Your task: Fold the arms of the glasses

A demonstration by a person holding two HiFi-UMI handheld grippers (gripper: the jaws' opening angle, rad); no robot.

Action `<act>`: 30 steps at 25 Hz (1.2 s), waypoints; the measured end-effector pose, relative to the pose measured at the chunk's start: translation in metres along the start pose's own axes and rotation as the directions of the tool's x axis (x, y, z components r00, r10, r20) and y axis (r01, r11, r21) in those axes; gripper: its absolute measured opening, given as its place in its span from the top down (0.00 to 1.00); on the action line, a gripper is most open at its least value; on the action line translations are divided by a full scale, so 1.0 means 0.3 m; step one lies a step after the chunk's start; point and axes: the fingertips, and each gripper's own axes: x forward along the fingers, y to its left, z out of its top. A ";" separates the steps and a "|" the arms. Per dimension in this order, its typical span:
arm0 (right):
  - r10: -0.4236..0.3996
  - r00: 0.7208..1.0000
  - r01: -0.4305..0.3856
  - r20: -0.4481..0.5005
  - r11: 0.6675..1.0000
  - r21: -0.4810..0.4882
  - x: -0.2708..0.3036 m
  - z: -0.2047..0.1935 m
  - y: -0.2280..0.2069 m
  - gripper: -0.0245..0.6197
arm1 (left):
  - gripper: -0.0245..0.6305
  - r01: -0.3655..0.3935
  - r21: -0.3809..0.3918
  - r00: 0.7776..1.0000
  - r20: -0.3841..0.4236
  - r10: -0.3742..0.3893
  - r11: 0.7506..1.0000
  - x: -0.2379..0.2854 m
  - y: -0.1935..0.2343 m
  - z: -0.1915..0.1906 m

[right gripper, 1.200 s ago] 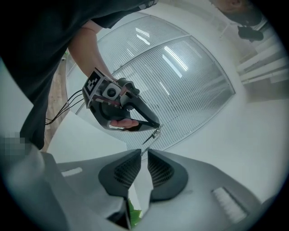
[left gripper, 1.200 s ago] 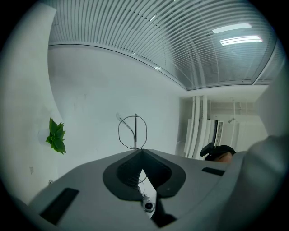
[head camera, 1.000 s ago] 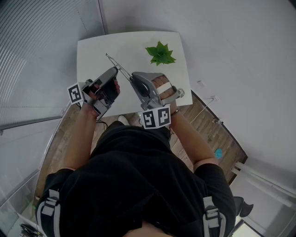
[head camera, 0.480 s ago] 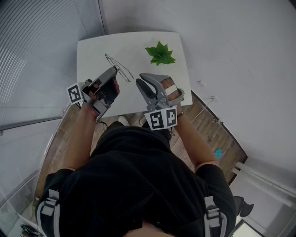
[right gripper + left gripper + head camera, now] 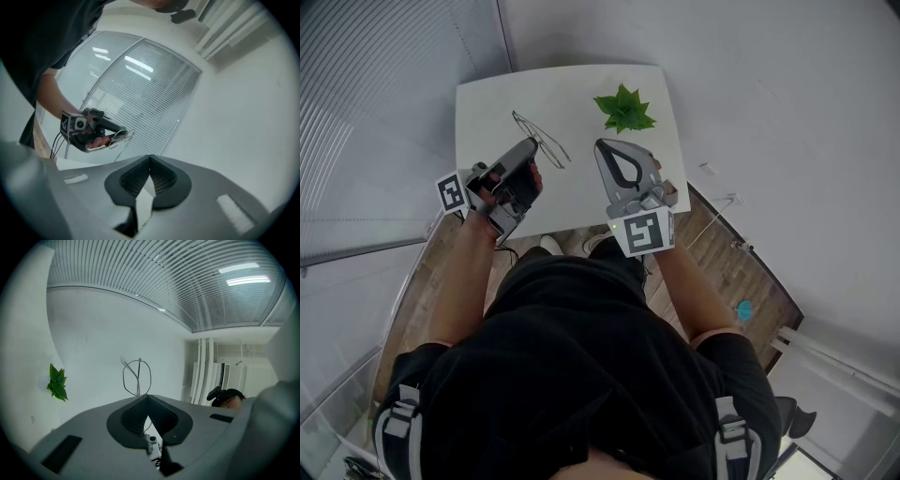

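Head view steeply overhead, gripper views low (glasses (image 5: 138, 376) shared)

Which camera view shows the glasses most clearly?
The left gripper view: the glasses stand at the left claw, rim clear against plain white. The head view shows thin wire over the table; the right gripper view, a small distant shape.

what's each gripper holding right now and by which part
Left gripper pinches the glasses by the near end of their wire frame; right gripper is shut, empty.

White table (image 5: 487, 103); wood floor (image 5: 752, 274); slatted blinds (image 5: 375, 112)
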 end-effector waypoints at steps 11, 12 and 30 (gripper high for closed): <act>-0.035 0.998 0.006 0.054 0.891 0.454 -0.009 -0.110 -0.093 0.94 | 0.95 -0.021 -0.006 1.000 0.006 0.021 1.000 -0.018 0.038 -0.003; -0.036 0.998 0.008 0.053 0.889 0.458 -0.010 -0.120 -0.089 0.94 | 0.95 -0.022 -0.007 1.000 0.006 0.022 1.000 -0.020 0.043 -0.004; -0.028 0.996 -0.017 0.079 0.856 0.517 -0.014 -0.144 -0.022 0.94 | 0.95 -0.047 -0.010 0.999 0.005 0.047 0.999 -0.044 0.064 -0.006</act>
